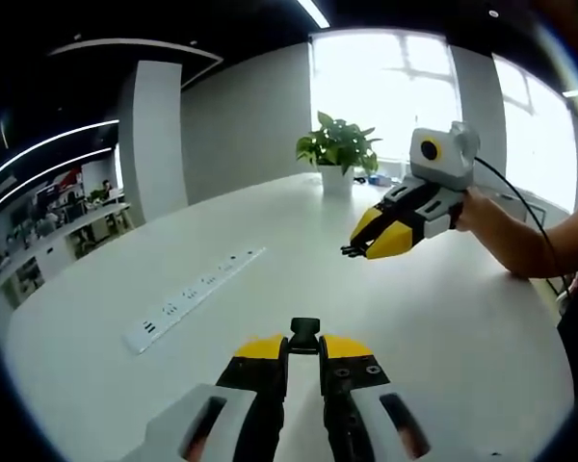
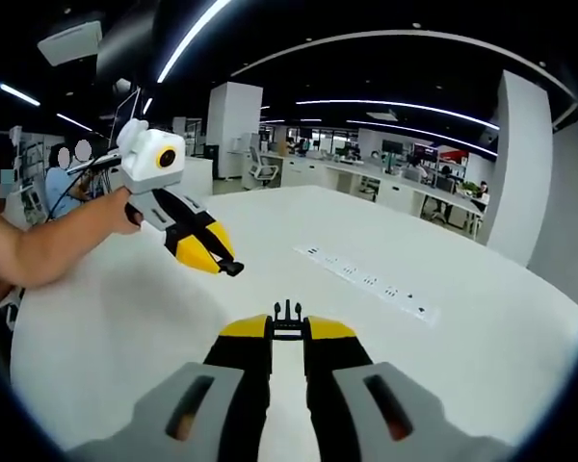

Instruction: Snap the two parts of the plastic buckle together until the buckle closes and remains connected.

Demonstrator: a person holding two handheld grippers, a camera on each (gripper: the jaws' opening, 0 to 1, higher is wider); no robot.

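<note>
In the left gripper view my left gripper is shut on a black buckle part that sticks out past its yellow tips, held above the white table. My right gripper comes in from the right, a small black buckle piece at its tip. In the right gripper view my right gripper is shut on the pronged black buckle part. Opposite it, my left gripper points in from the left with its black part at the tip. The two parts are apart, facing each other.
A white power strip lies on the table. A potted plant stands at the far edge by bright windows. A person's arms hold the grippers. Office desks lie beyond.
</note>
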